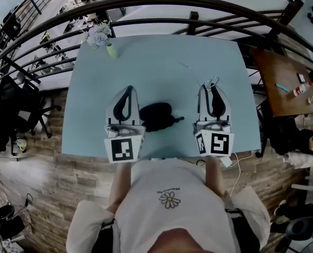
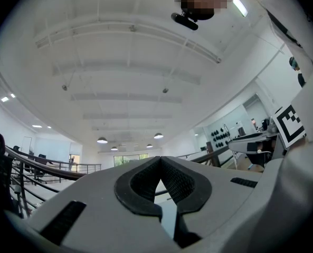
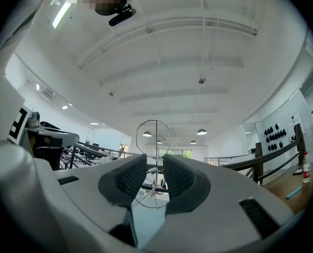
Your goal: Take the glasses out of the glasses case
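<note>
Above the pale blue tabletop (image 1: pixel 161 62), the right tool (image 3: pixel 154 165) is clenched on the thin wire glasses (image 3: pixel 152 136), apart from the black glasses case (image 1: pixel 157 116) lying between both tools, while the left tool (image 2: pixel 160 159) is closed, empty.

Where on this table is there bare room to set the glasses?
Bare: the table's far middle and right, beyond both grippers. Crowded: the flower vase at the far-left corner, the black case between left gripper and right gripper.
</note>
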### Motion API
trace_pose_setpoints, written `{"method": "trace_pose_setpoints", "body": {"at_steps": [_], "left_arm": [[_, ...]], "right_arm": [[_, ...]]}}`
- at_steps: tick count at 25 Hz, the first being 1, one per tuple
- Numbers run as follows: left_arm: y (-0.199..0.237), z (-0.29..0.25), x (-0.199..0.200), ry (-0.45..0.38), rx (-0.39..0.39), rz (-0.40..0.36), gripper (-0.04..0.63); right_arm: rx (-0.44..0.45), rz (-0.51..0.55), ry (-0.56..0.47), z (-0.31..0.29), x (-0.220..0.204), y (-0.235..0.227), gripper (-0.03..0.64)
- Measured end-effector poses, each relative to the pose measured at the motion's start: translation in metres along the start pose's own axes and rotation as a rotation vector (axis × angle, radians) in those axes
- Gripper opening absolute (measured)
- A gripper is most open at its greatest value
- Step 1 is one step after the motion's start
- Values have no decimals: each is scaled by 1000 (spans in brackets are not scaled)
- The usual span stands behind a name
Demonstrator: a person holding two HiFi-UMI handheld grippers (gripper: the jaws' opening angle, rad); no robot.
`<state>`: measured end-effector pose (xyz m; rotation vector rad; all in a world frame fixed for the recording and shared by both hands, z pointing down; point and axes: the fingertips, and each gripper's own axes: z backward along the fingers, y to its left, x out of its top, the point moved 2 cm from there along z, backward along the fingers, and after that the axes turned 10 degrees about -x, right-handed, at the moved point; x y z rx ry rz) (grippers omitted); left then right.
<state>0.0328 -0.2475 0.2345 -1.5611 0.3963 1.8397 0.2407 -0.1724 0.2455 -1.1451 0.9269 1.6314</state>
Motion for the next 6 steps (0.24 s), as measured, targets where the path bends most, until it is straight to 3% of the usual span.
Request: {"method": "trace_pose_setpoints", "body": {"at_steps": [6], "left_arm": [[1,1,0,-5,-3,-5,17]], "right_arm": [[15,2,5,1,-1,5,95]]}}
